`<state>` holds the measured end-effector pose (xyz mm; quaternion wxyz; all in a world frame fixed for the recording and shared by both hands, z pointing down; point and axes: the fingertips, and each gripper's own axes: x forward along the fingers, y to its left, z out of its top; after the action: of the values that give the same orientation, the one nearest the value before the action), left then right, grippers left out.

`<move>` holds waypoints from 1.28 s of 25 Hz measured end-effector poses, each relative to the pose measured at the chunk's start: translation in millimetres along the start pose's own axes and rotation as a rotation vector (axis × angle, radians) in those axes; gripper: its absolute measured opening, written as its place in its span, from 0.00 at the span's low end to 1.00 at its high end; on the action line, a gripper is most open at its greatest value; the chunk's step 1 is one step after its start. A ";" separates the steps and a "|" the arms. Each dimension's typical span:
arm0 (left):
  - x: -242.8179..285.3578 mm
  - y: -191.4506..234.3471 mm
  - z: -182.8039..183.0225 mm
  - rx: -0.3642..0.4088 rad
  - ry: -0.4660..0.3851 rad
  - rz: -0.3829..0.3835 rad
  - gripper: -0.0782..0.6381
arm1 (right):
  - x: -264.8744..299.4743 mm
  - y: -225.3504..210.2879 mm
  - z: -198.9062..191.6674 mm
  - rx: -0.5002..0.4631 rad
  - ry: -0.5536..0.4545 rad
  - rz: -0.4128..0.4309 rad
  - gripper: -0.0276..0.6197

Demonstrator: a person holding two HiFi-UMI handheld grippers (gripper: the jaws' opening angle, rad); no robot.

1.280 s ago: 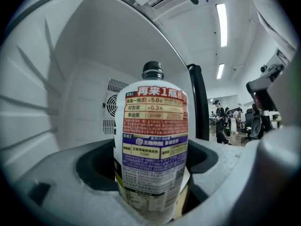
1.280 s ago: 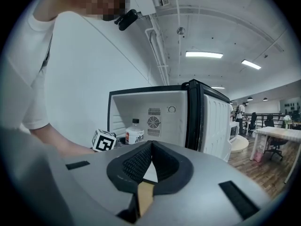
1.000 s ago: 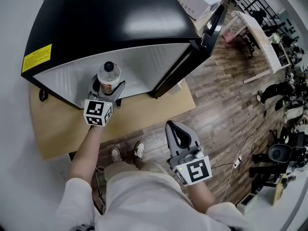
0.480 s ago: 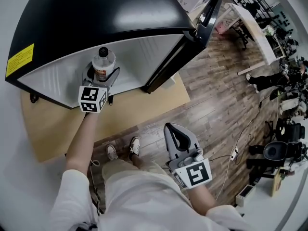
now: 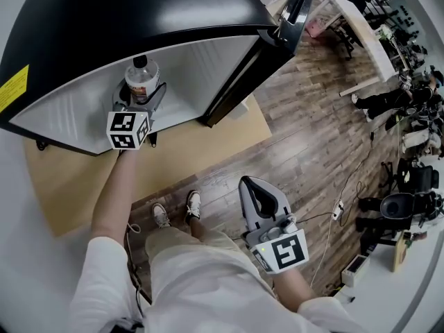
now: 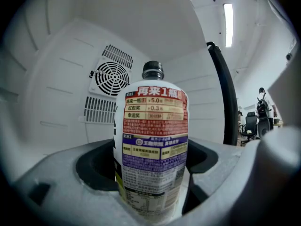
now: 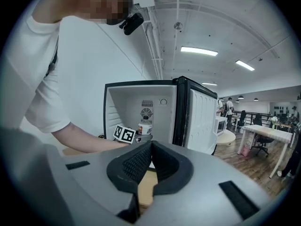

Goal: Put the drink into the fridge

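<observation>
Bottle [image 5: 141,77] upright, just inside fridge [image 5: 139,19] opening, fan grille [image 6: 109,77] behind | left gripper [image 5: 142,96] jaws spread wide, clamped on bottle's lower body, reaching into fridge | right gripper [image 5: 258,188] jaws pressed together, empty, well outside fridge, facing its swung-out door [image 5: 295,12]

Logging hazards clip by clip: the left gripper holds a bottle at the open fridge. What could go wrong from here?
1. The left gripper grips the drink bottle around its lower half. Whether the base rests on anything cannot be seen. If it is released early inside the fridge, the tall bottle may topple.
2. If pushed too deep, the bottle could knock the fan grille on the back wall.
</observation>
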<state>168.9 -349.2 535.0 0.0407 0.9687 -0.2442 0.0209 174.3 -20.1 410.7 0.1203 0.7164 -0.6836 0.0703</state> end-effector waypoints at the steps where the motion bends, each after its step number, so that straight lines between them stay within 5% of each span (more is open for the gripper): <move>1: 1.9 -0.3 0.0 0.003 0.001 -0.004 0.69 | -0.9 0.1 -0.1 0.001 0.000 -0.005 0.04; 32: 11.2 -1.6 -20.9 0.040 0.054 -0.088 0.70 | -32.5 2.1 0.5 0.029 -0.002 -0.169 0.04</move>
<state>179.1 -351.2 556.3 0.0288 0.9782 -0.1995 0.0499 170.3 11.0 401.7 0.1150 0.7731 -0.6199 0.0691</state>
